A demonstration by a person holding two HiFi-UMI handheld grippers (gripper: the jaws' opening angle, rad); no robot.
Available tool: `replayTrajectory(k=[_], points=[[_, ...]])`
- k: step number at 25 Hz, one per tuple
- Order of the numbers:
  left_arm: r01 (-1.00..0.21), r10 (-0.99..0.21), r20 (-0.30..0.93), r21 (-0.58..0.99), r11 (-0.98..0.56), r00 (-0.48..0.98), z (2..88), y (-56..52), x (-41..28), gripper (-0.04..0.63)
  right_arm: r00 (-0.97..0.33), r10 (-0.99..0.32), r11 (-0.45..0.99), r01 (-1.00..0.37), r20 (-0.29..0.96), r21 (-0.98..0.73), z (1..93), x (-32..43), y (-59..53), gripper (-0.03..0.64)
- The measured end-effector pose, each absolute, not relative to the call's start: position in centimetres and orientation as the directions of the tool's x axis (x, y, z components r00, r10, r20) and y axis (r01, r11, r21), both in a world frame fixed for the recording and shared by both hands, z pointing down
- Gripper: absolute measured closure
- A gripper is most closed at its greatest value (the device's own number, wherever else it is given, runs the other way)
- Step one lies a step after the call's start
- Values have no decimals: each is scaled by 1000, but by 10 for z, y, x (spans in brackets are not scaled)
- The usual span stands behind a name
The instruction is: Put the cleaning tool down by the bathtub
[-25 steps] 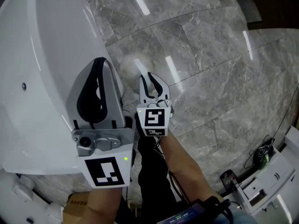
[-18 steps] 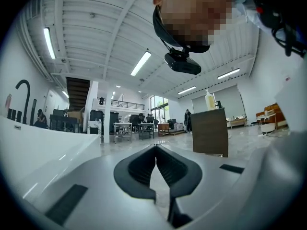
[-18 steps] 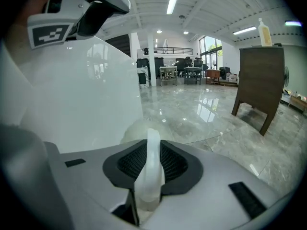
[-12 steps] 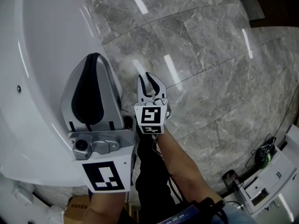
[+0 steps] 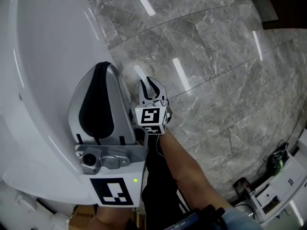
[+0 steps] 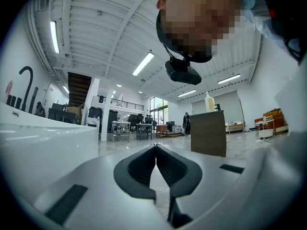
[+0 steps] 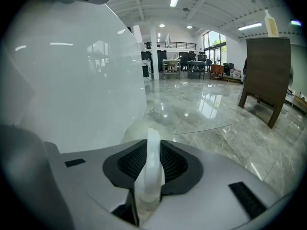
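Observation:
The white bathtub point(image 5: 43, 56) fills the left of the head view, and its curved outer wall point(image 7: 72, 80) looms at the left of the right gripper view. My right gripper point(image 5: 147, 83) is shut on the white handle point(image 7: 153, 157) of the cleaning tool. The tool's pale fluffy head point(image 5: 129, 71) is low by the tub's wall on the marble floor; whether it touches the floor I cannot tell. My left gripper point(image 5: 102, 66) hangs over the tub's edge, jaws shut with their tips touching point(image 6: 156, 146) and nothing between them.
Grey glossy marble floor point(image 5: 216, 66) spreads to the right. A dark wooden cabinet point(image 7: 268, 75) with a bottle point(image 7: 271, 23) on top stands further off. White equipment point(image 5: 283, 186) and cables point(image 5: 277, 159) lie at the lower right, a cardboard box point(image 5: 81, 210) at the bottom left.
My right gripper, with the tool, has shifted a little left, closer to the tub's wall. The left gripper has stayed shut and drifted only slightly.

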State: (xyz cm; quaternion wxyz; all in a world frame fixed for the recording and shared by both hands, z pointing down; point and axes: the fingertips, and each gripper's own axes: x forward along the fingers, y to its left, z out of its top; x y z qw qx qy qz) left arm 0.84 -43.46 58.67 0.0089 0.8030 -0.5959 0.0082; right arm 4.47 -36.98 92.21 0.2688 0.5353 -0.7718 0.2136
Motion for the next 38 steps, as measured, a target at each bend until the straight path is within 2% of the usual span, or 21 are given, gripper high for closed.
replayTrajectory(k=[20,26,32,38], points=[[-952,-952,33,2,-306,306,603,-435,12,578,-283,-652,366,-930,704,-35,997,22,-368,514],[-951,-950,44,-3,-310,309,606,-435,13,578,-311,-619,380,-922,721,-72,1006,15,-359,469],[-945,-944,57,8,-326,326,594,-429,17,578,-292,-646,344,-936,705,-73,975,30,-355,483],[-940,-939,40,6,-341,341,539,-421,28,578,-266,-719,305,-951,642,-52,878,64,-357,500]])
